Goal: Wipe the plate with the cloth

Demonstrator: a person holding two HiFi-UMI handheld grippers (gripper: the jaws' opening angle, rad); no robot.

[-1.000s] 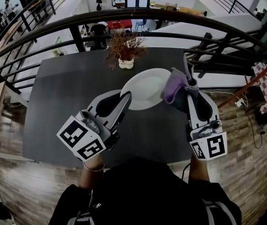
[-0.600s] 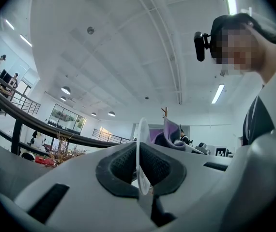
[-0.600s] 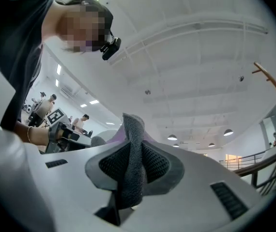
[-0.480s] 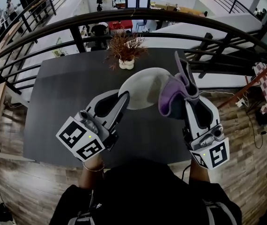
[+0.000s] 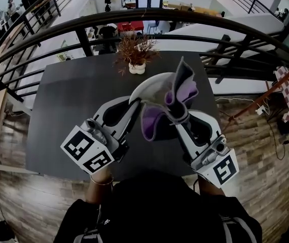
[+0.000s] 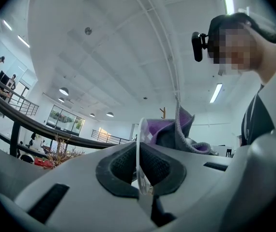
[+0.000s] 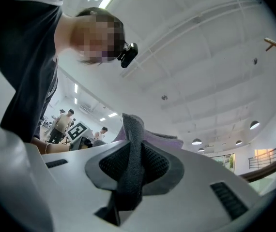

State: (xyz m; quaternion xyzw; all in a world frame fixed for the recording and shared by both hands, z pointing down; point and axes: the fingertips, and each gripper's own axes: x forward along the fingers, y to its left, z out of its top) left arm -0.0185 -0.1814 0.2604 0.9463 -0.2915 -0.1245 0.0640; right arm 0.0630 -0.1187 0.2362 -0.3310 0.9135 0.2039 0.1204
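With our left tongs (image 5: 134, 105) pinching the white plate (image 5: 152, 87) by its rim, we should sweep the purple cloth (image 5: 154, 121), gripped in our right tongs (image 5: 176, 116), flat across it.

- Plate (image 5: 150, 87): rim between the left gripper (image 5: 135, 104) jaws, ahead of both grippers' tips.
- Cloth (image 5: 153, 123): between the right gripper (image 5: 177, 112) jaws, against the plate, just right of the left gripper.
- Potted plant (image 5: 136, 54): on the table (image 5: 63, 115), beyond both grippers.

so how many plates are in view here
1. The white plate is clamped by its rim in the left gripper, above the dark table, partly covered by the purple cloth that the right gripper holds. No second plate shows.
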